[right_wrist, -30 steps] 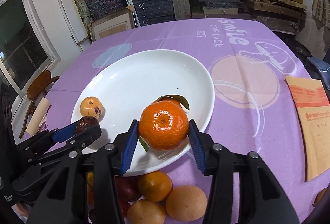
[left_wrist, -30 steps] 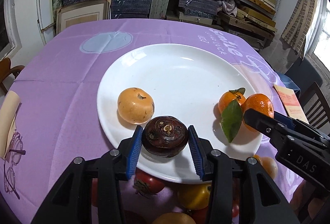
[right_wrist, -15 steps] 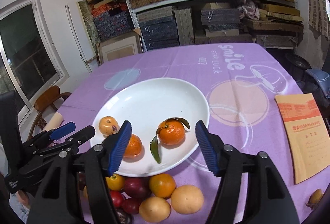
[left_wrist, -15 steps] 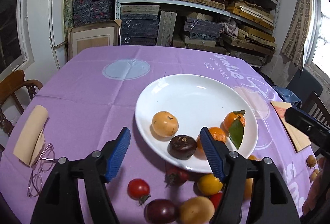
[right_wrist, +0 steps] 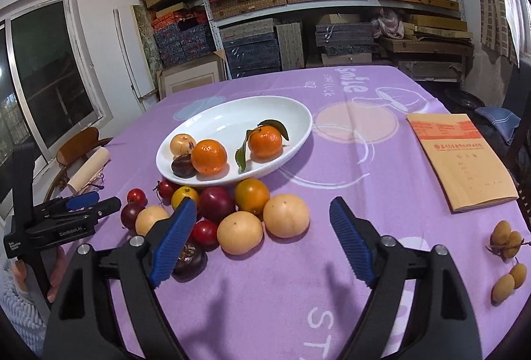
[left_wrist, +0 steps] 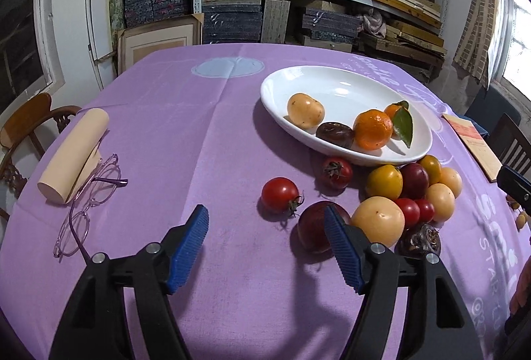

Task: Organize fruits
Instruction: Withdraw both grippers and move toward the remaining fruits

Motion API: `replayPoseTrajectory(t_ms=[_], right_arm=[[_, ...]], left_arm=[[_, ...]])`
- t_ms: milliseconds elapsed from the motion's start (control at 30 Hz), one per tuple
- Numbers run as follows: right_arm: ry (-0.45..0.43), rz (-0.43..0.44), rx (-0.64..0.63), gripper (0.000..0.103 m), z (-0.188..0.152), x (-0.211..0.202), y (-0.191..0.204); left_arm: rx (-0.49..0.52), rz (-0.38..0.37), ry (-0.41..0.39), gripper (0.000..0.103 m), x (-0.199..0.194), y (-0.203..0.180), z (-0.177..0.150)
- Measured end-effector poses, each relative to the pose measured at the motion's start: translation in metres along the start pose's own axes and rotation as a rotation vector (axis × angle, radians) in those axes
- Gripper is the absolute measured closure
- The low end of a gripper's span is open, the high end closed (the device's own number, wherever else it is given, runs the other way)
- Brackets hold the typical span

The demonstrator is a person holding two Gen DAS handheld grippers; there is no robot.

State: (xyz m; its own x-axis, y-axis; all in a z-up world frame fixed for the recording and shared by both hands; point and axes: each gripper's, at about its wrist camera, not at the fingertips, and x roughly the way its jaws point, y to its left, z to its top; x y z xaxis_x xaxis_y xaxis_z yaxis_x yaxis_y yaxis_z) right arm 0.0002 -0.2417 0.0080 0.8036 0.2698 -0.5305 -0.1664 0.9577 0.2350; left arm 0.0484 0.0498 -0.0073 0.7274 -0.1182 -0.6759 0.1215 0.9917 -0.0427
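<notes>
Purple-clothed bench (left_wrist: 199, 127) lies under your left claw (left_wrist: 267, 249) and right claw (right_wrist: 260, 242), both spread and empty; loose fruit pile (right_wrist: 232, 210) sits just ahead, white plate (right_wrist: 215, 121) beyond.

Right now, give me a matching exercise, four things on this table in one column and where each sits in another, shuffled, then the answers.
Things:
1. leafy tangerine
2. glasses
3. booklet
4. longans

Places:
A. table's left edge, by a paper roll
B. on the plate
C. near right corner, on the cloth
D. flat, right of the plate

Pairs: 1-B, 2-A, 3-D, 4-C
</notes>
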Motion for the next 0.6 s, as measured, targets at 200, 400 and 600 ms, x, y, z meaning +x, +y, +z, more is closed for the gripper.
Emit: replayPoseTrajectory(t_ms=[200,400,600], right_arm=[[-0.022,-0.018,-0.011,0.018,0.001,-0.003,0.001],[-0.014,-0.007,0.009,0.018,0.001,-0.002,-0.004],[-0.012,0.000,0.016,0.016,0.002,-0.001,-0.005]], left_arm=[[0.098,0.015,-0.013,0.031,0.003,-0.023,-0.004],[0.074,-0.031,0.043,0.029,0.017,-0.023,-0.004],[-0.008,-0.064,0.105,0.031,0.031,-0.013,-0.003]])
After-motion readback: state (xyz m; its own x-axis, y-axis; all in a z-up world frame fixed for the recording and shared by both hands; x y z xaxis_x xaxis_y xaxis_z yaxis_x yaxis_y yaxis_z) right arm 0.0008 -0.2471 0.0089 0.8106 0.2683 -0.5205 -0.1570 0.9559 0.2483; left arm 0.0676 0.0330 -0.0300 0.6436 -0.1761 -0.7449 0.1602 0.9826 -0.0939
